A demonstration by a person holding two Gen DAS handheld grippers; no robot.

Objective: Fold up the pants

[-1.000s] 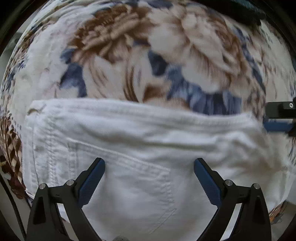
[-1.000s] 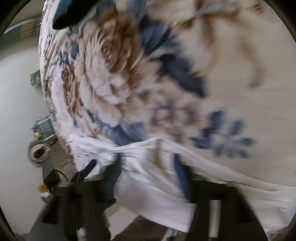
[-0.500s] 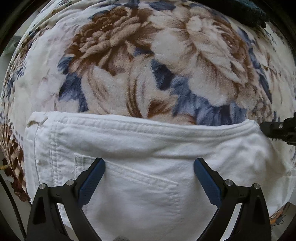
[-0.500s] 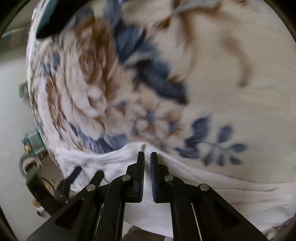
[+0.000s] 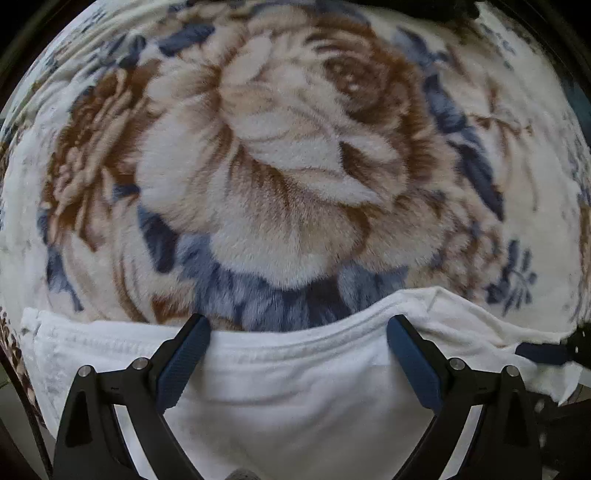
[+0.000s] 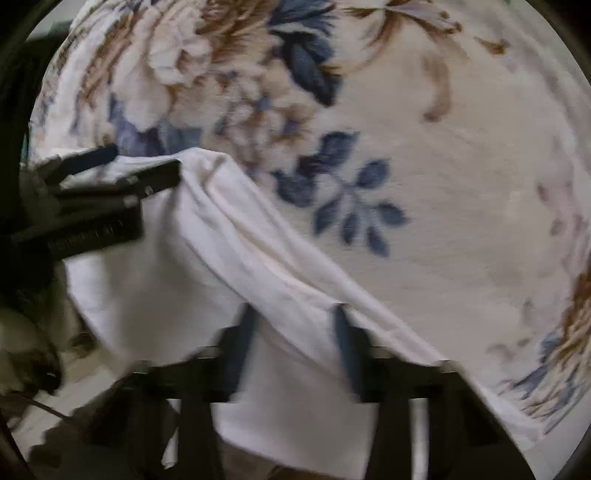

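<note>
White pants [image 5: 295, 391] lie on a floral blanket, their stitched top edge running across the lower part of the left wrist view. My left gripper [image 5: 295, 323] points straight down over that edge, wide open, with only flat cloth under it. In the right wrist view the pants [image 6: 221, 251] rise in a rumpled ridge. My right gripper [image 6: 295, 317] is blurred. Its jaws are opening and stand apart, with white cloth between them. It shows at the pants' right end [image 5: 543, 352] in the left view. The left gripper [image 6: 147, 162] shows at the ridge's far end.
The plush blanket [image 5: 295, 166] with brown and blue flowers covers the bed beyond the pants. Its edge and pale floor [image 6: 92, 380] show at the lower left of the right wrist view. A dark object [image 5: 424, 7] lies at the far end.
My left gripper has moved from the back pocket up to the pants' top edge. The right gripper's jaws were shut half a second ago and now stand apart. The cloth near it is rucked up.
</note>
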